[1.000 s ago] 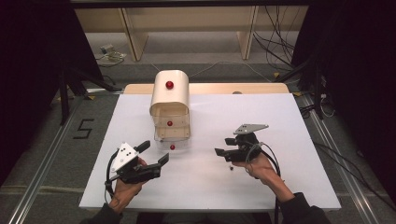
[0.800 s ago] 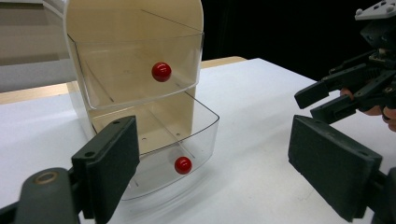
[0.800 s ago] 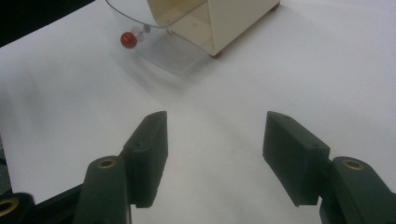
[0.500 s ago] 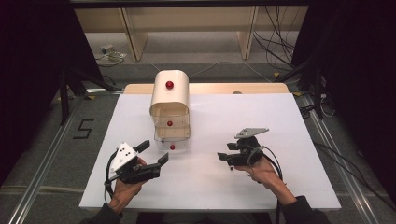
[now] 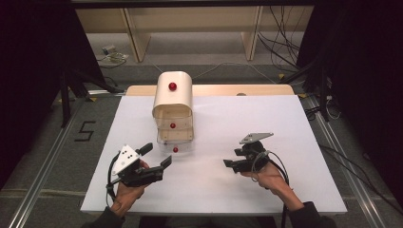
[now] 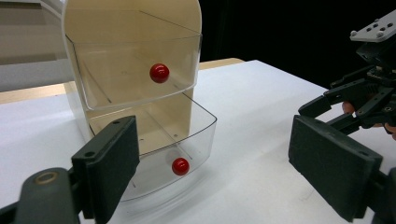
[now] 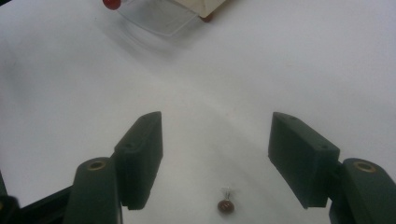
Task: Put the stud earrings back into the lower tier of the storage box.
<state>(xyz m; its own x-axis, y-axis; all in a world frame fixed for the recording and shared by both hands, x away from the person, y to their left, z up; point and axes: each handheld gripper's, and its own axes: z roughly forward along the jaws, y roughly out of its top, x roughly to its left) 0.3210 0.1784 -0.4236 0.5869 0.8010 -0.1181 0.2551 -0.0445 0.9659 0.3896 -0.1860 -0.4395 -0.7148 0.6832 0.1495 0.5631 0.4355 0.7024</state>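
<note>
Drawer (image 5: 175,141) juts lengthwise toward left claw (image 5: 159,156).

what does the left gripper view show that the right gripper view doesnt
Left gripper view: the upper drawer with the upper red knob, and the right hand-held gripper, jaws just opening wider, gripping nothing. Right gripper view: a small brown object lying on the white table between its jaws. Both: that table, the pulled-out lower drawer and the lower red knob.

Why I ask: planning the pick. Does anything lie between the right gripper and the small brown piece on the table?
Nothing visible does. The right gripper, jaws just opening, straddles the small brown piece on the bare white table, pads clear of it.
</note>
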